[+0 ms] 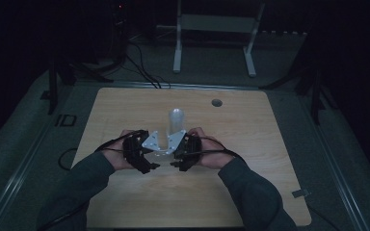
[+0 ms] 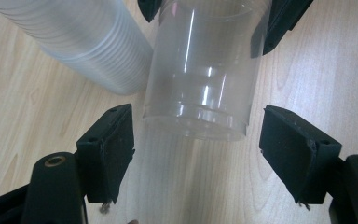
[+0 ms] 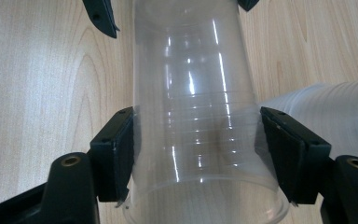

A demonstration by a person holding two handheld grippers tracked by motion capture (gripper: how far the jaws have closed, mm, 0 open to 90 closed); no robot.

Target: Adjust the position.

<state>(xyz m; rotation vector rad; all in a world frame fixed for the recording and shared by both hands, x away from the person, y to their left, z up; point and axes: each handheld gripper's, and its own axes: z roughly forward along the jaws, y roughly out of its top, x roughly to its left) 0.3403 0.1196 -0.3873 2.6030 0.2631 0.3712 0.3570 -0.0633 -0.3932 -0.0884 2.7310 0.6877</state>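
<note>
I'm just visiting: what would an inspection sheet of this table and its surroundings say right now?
Surface: light wooden table, round hole near its far edge.
Job's things: one clear plastic cup; a stack of cups lying beside it.
Clutter: nothing seen.
Grippers: right gripper shut on the clear plastic cup near its rim; left gripper open, pads apart from the cup's base.
Cables: black cable trailing from each gripper; more on the floor behind.
Surroundings: dark room, white metal stand beyond the table.

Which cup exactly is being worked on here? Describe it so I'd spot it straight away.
On the wooden table, between the two grippers, a single clear plastic cup is clamped by the right gripper. Unlike the ribbed stack of cups lying beside it, it is one cup alone.
</note>
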